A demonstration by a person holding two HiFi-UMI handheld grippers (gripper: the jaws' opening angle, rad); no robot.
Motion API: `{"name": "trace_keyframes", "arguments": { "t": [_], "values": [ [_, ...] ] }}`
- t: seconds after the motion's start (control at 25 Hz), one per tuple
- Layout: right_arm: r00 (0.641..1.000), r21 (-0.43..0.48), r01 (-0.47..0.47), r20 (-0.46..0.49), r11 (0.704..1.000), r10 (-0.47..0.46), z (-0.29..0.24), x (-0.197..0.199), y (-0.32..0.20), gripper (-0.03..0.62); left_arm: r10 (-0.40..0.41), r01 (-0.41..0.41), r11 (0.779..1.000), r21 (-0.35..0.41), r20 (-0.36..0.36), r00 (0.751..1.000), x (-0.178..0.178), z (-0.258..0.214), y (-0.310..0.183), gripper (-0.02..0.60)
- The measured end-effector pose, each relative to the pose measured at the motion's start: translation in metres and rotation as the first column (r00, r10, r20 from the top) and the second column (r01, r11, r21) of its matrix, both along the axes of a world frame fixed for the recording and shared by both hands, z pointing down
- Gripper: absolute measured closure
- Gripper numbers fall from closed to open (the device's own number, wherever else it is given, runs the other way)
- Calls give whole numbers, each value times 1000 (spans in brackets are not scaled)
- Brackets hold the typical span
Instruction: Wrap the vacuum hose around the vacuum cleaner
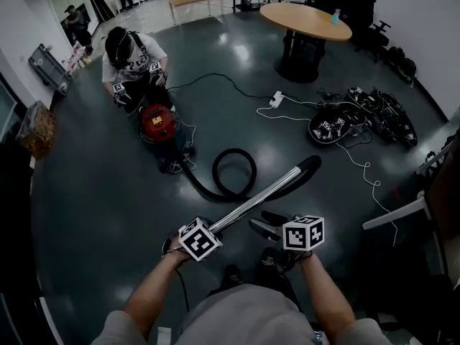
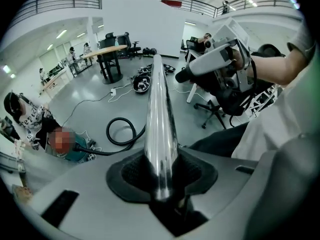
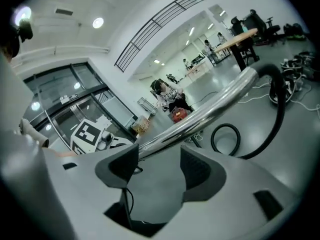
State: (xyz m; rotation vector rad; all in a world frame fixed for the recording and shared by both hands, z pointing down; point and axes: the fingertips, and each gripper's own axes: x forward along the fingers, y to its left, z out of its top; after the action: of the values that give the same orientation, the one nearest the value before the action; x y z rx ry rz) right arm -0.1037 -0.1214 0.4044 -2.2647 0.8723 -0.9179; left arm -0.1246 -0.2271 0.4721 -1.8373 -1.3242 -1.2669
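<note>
2 grippers hang over a dark, glossy floor [image 1: 93,214]: the left gripper [image 1: 214,226] clamps the chrome wand [image 1: 255,200], the right gripper [image 1: 264,226] gapes empty beside it. The black hose [image 1: 215,172] loops on the floor toward the red vacuum cleaner [image 1: 158,123], with a round wooden table [image 1: 305,20] beyond.

A light grey T-shirt [image 1: 244,315] with short sleeves [image 1: 118,328] is worn, together with dark trousers [image 2: 220,143] and dark shoes [image 1: 231,275]. The left gripper [image 1: 214,230] and the right gripper [image 1: 259,223] are built as smooth grey shells, and each is topped by a white cube [image 1: 199,239] printed with black square markers. Each jaw is lined with a black pad [image 3: 195,169] of finely ribbed texture, set in a curved black surround. A thin black cable [image 1: 181,287] is seen running from beneath the left gripper.
</note>
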Motion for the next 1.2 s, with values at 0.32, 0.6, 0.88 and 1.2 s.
{"name": "trace_keyframes", "arguments": {
  "t": [0.32, 0.6, 0.88, 1.2],
  "values": [
    [993, 147, -86, 90, 985, 73, 17, 38, -15, 304, -154, 154, 987, -43, -6, 988, 6, -2, 27, 436],
    [985, 291, -115, 154, 950, 72, 21, 64, -35, 306, -286, 286, 954, -90, 11, 958, 5, -12, 48, 435],
    [983, 413, -147, 161, 899, 87, 5, 79, -31, 402, -360, 359, 926, -119, 11, 933, 2, -19, 62, 434],
    [977, 432, -161, 198, 887, 81, -4, 88, -21, 453, -500, 506, 829, -238, 91, 861, 1, -31, 88, 431]
  ]
}}
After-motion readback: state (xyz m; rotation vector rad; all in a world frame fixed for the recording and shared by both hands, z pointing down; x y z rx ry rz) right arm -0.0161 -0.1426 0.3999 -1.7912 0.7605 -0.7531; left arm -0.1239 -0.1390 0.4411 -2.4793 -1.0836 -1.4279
